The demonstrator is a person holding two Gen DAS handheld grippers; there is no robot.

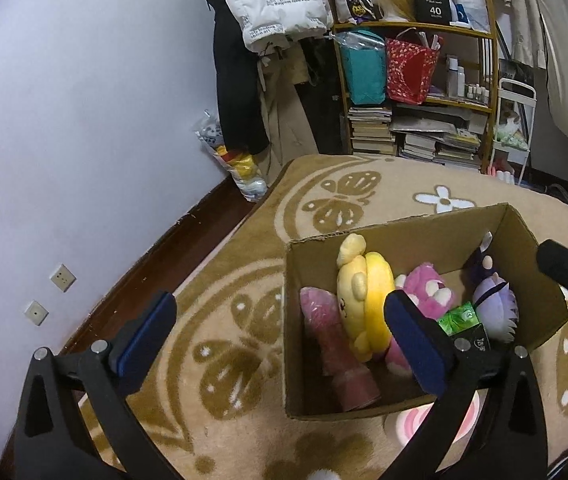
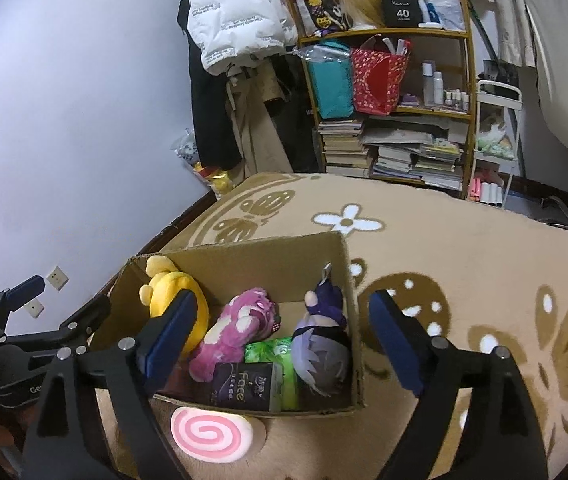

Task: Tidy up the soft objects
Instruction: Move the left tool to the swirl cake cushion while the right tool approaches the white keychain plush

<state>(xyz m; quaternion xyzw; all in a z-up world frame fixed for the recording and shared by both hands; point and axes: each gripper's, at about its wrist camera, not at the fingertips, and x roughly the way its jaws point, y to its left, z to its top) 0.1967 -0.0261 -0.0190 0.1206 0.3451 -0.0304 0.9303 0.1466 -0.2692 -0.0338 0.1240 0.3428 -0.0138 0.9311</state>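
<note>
An open cardboard box (image 1: 523,236) (image 2: 357,320) stands on the patterned rug. It holds a yellow plush (image 1: 367,300) (image 2: 172,288), a pink bear plush (image 1: 429,288) (image 2: 240,328), a purple-haired doll (image 1: 495,304) (image 2: 319,352), a pink soft item (image 1: 335,352), a green pack (image 1: 459,318) (image 2: 272,350) and a dark tissue pack (image 2: 244,386). A pink-white swirl cushion (image 2: 212,434) (image 1: 411,424) lies on the rug in front of the box. My left gripper (image 1: 280,328) is open and empty above the box's left side. My right gripper (image 2: 284,336) is open and empty above the box.
The beige rug (image 2: 463,248) has brown butterfly patterns. A shelf (image 1: 415,92) with books, bags and bottles stands at the back, with hanging coats (image 1: 276,4) to its left. A white wall (image 1: 84,120) with sockets runs along the left.
</note>
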